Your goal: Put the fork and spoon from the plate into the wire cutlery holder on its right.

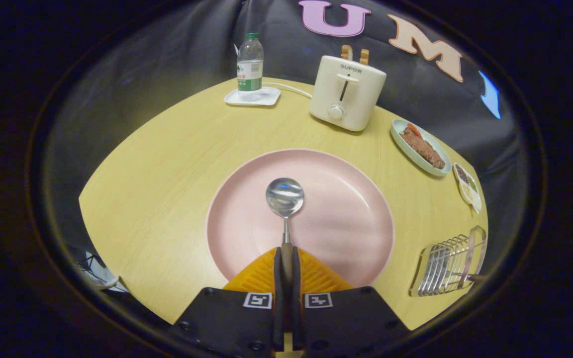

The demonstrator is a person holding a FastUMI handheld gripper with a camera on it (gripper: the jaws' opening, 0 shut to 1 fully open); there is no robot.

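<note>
Far beyond the tongs to their left, a water bottle (pixel 250 62) stands on a white tray (pixel 252 96). The tongs (pixel 286 256) are clamped on the spoon (pixel 285 204) handle, its bowl just ahead over the pink plate (pixel 346 219). A toaster (pixel 347 92) sits beyond. To the right, on the table (pixel 167 164), lies the wire cutlery holder (pixel 449 266).
</note>
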